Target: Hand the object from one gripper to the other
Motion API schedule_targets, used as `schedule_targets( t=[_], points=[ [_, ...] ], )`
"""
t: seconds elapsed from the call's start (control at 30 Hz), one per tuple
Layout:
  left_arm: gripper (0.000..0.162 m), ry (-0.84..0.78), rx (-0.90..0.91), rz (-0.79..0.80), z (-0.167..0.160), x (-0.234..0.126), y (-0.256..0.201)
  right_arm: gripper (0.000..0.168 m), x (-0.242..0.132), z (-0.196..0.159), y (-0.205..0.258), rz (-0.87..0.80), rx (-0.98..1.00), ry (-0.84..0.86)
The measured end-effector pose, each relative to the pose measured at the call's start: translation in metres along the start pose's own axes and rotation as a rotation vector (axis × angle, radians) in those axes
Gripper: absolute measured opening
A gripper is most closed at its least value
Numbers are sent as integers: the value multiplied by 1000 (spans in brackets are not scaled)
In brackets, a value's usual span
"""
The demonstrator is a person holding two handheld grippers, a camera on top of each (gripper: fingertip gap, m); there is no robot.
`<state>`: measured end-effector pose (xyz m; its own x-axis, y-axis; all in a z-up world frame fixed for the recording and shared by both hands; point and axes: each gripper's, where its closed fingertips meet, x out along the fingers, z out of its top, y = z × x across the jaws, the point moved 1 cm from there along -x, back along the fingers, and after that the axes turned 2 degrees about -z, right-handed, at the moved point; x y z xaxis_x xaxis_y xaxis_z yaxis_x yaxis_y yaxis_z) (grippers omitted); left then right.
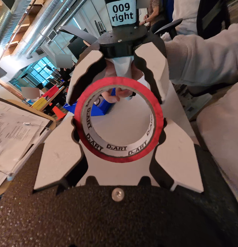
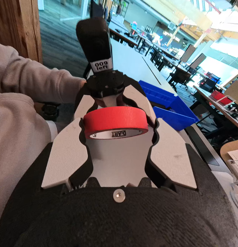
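The white table (image 2: 129, 64) runs from near to far beneath both grippers. Two blue bins (image 2: 169, 101) sit on its right side, and a clipboard of papers (image 1: 15, 133) lies off its edge.

The two grippers face each other over the table, tips nearly meeting. The left gripper (image 1: 119, 127) is closed to the width of the red tape (image 2: 115, 119). In its own view both fingers press the roll's outer rim, one on each side, so it appears to carry the roll.

The right gripper (image 2: 118, 128) has its fingers set round the same roll from the opposite side. In its own view the left finger looks to touch the rim, while a thin gap shows between the right finger and the tape. It is therefore open a little wider than the roll and not gripping it.

The tape hangs in the air above the table, between the four fingers.

By my reading, the handover is about half done. The pick-up and the meeting of the grippers are finished. What is left is for the right gripper to close on the roll, for the left to let go, and for the two to part.
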<state>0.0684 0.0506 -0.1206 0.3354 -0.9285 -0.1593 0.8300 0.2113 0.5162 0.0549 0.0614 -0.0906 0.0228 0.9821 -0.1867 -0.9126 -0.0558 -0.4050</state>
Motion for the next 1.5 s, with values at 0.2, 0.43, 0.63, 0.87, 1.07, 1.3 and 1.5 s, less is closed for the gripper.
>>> schedule_targets(
  t=[0.2, 0.43, 0.63, 0.87, 1.07, 1.3, 1.5],
  points=[
    [117, 44, 58, 46, -5, 2, 4, 100, 6, -19, 2, -13, -71, 111],
    [117, 126, 122, 70, -17, -1, 7, 99, 11, -29, -1, -37, -159, 213],
    [104, 75, 202, 342, -3, -14, 38, 98, 0, -11, -38, -226, 4, 87],
    [66, 158, 463, 587, 14, -17, 52, 99, -21, -9, -87, -455, 484, -126],
    [30, 243, 587, 720, 14, -22, 59, 99, -9, -6, -76, -438, 413, -75],
    [28, 48, 301, 575, 32, -31, 57, 98, -24, 11, -69, -364, 226, -165],
    [28, -382, -221, 206, 47, -58, 51, 89, -37, 15, -67, -239, 314, -283]
  ],
)
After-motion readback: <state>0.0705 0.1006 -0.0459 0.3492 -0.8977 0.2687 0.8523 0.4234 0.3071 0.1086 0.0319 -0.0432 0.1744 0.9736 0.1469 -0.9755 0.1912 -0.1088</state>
